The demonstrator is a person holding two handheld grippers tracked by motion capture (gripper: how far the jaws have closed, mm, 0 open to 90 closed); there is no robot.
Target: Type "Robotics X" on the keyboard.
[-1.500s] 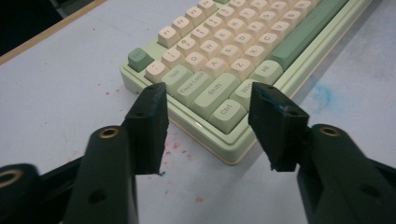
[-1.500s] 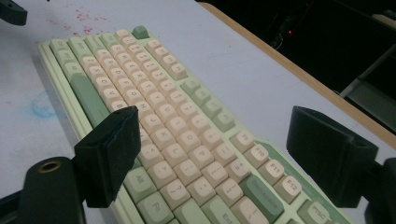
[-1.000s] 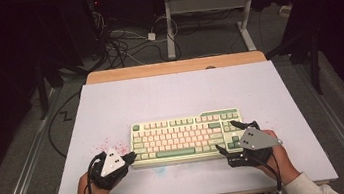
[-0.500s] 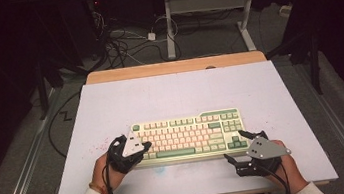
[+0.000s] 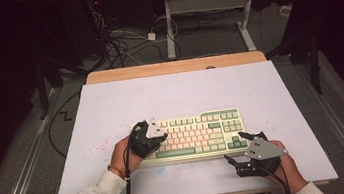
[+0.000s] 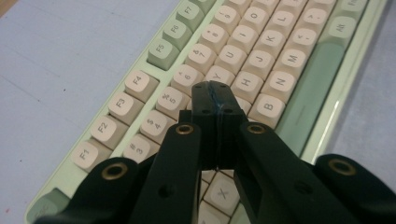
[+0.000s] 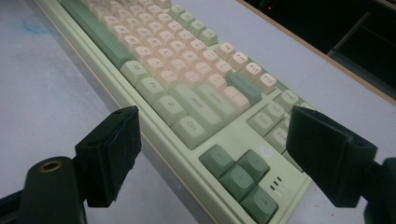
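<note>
So the keyboard (image 5: 192, 134) sits flat on the near half of the desk (image 5: 175, 96), a bit right of centre, long edge running left to right. Green case, cream letter keys, green modifiers and arrow cluster.

Looks like the job in hand is key pressing. The left tool (image 6: 215, 95) is over the left part of the board with its jaws pinched fully together, holding nothing, so the two tips make one blunt poker. In the left gripper view that tip hangs around the T/G area, just near of the 6 and Y keys (image 6: 219, 74). I can't tell if it's actually touching a cap or just above one.

The right tool (image 7: 212, 154) is parked off the near right corner by the arrow keys (image 7: 240, 179), jaws spread wide, empty.

Next move, I reckon: a short straight push down on one cap. The closed tip is about as wide as a key, so it needs centring or it'll clip a neighbour.
</note>
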